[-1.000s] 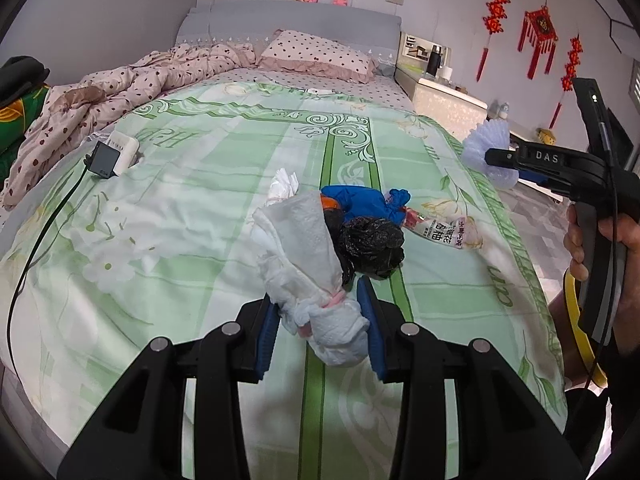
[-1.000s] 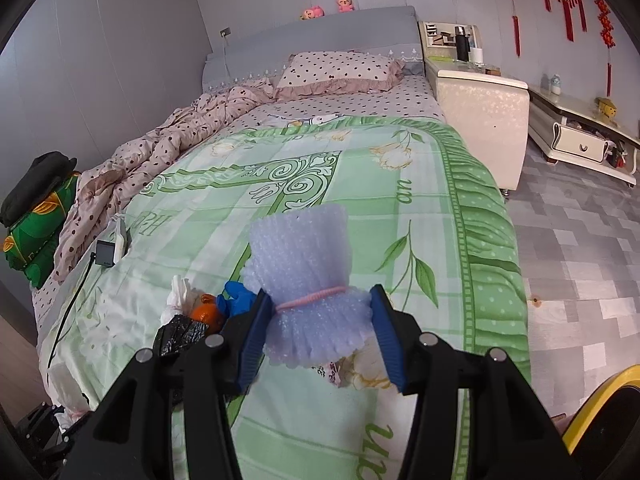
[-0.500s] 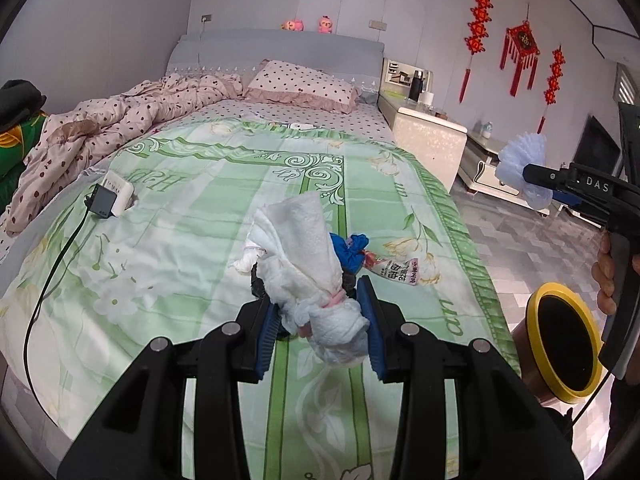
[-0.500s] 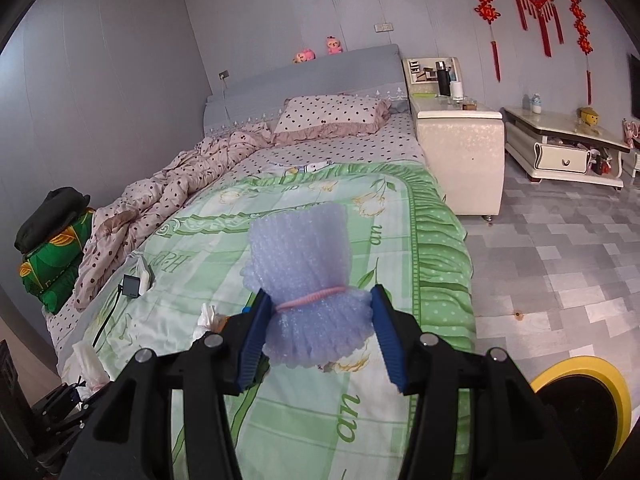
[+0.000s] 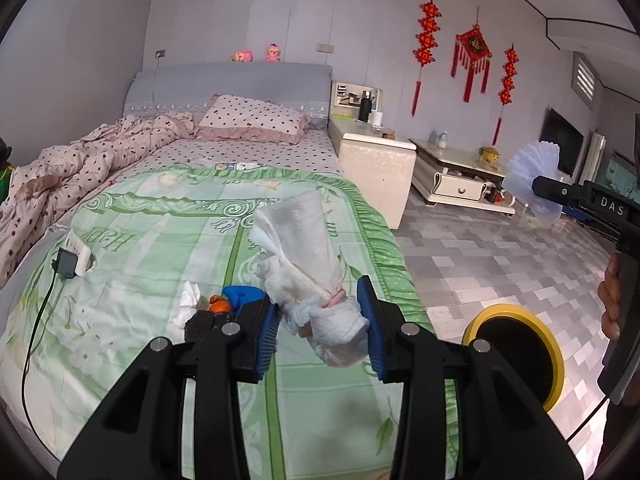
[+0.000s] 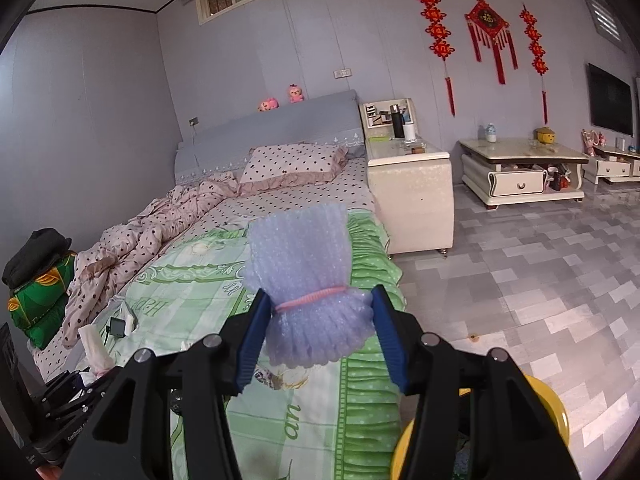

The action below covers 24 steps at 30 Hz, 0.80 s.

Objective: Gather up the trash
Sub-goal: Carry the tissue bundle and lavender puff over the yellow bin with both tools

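Trash bin [image 5: 554, 364], seemingly black-lined; left claw [image 5: 322, 322] pinches tissue wad [image 5: 308, 256], right claw [image 6: 320, 330] foam [image 6: 304, 264].

You hold two grippers, the left gripper [image 5: 322, 322] and the right gripper [image 6: 320, 336], each carrying one bundle: a white cloth roll [image 5: 304, 248] and a bubble wrap roll [image 6: 308, 276]. One yellow-rimmed bin [image 5: 516, 356] stands beside one bed [image 5: 160, 216], which bears one pillow [image 5: 252, 120]. Three red hanging ornaments [image 5: 472, 60] and two pink dolls [image 5: 256, 55] are near the wall.

I note a soft white cloth bundle [image 5: 316, 280], matt and creased, tied with pink elastic. The bubble-wrap roll [image 6: 308, 280] is translucent bluish plastic, pimpled. The bedspread [image 5: 160, 240] is smooth printed fabric. Floor tiles [image 6: 540, 280] look glossy. The bin rim [image 5: 552, 360] is shiny yellow plastic.
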Each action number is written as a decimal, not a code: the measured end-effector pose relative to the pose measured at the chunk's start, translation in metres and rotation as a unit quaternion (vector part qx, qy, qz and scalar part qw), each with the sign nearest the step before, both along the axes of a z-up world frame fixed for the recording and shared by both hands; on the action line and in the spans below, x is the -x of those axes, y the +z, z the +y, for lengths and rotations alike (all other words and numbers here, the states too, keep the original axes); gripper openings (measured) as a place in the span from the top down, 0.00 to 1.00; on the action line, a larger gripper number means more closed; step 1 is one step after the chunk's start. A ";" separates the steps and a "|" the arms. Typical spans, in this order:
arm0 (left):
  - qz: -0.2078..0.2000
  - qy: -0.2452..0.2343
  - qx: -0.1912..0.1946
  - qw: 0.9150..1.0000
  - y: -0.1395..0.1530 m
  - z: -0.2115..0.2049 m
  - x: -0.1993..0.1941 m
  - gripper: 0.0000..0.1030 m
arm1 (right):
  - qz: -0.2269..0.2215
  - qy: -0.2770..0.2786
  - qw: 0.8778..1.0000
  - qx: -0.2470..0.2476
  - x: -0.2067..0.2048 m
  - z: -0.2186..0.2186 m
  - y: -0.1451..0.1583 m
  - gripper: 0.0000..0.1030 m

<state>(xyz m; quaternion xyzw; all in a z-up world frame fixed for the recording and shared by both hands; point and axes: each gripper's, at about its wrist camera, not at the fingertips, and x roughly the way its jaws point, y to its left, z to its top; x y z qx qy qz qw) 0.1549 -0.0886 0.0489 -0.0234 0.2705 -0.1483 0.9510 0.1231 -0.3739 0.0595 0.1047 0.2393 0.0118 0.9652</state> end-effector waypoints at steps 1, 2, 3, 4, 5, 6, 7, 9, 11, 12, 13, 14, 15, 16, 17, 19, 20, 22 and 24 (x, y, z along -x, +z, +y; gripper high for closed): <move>-0.003 -0.008 0.000 1.000 0.004 -0.009 0.001 0.65 | -0.003 -0.007 1.000 0.001 0.004 -0.006 0.003 0.53; -0.006 -0.015 -0.001 1.000 0.008 -0.019 0.003 0.65 | -0.005 -0.014 1.000 0.003 0.008 -0.013 0.006 0.53; -0.009 -0.022 -0.002 1.000 0.012 -0.028 0.004 0.65 | -0.007 -0.019 1.000 0.003 0.010 -0.019 0.008 0.53; -0.012 -0.030 -0.003 0.999 0.016 -0.037 0.006 0.65 | -0.009 -0.026 1.000 0.004 0.014 -0.026 0.010 0.53; -0.015 -0.037 -0.003 0.999 0.020 -0.046 0.007 0.65 | -0.011 -0.032 0.999 0.005 0.017 -0.032 0.011 0.53; -0.017 -0.045 -0.002 0.999 0.023 -0.056 0.009 0.65 | -0.013 -0.039 0.999 0.006 0.020 -0.039 0.013 0.53; -0.019 -0.052 -0.003 0.998 0.026 -0.064 0.011 0.65 | -0.015 -0.045 0.999 0.005 0.024 -0.046 0.014 0.53; -0.024 -0.066 -0.006 0.998 0.032 -0.082 0.013 0.65 | -0.016 -0.057 0.998 0.004 0.030 -0.059 0.015 0.52; -0.026 -0.080 -0.010 0.996 0.035 -0.101 0.016 0.65 | -0.018 -0.070 0.997 0.005 0.036 -0.070 0.016 0.52; -0.026 -0.086 -0.011 0.996 0.036 -0.110 0.017 0.65 | -0.019 -0.075 0.997 0.004 0.040 -0.077 0.016 0.52; -0.026 -0.094 -0.012 0.995 0.037 -0.120 0.019 0.65 | -0.020 -0.080 0.997 0.004 0.043 -0.083 0.016 0.52; -0.025 -0.099 -0.013 0.995 0.037 -0.129 0.019 0.65 | -0.020 -0.086 0.996 0.004 0.046 -0.089 0.015 0.52; -0.024 -0.105 -0.014 0.994 0.038 -0.137 0.020 0.65 | -0.020 -0.091 0.996 0.003 0.049 -0.097 0.014 0.52; -0.021 -0.112 -0.014 0.993 0.037 -0.146 0.020 0.65 | -0.021 -0.095 0.995 0.002 0.052 -0.102 0.013 0.52; -0.019 -0.119 -0.014 0.993 0.036 -0.157 0.020 0.65 | -0.020 -0.100 0.995 0.001 0.055 -0.108 0.012 0.52; -0.017 -0.131 -0.016 0.991 0.034 -0.174 0.022 0.65 | -0.019 -0.108 0.994 0.001 0.060 -0.120 0.009 0.52; -0.016 -0.136 -0.017 0.990 0.032 -0.183 0.023 0.65 | -0.017 -0.112 0.994 0.000 0.062 -0.125 0.006 0.52; -0.012 -0.147 -0.020 0.989 0.026 -0.198 0.023 0.65 | -0.014 -0.119 0.993 -0.001 0.067 -0.133 -0.001 0.52; -0.003 -0.156 -0.020 0.988 0.017 -0.213 0.021 0.65 | -0.007 -0.125 0.992 -0.006 0.069 -0.142 -0.010 0.52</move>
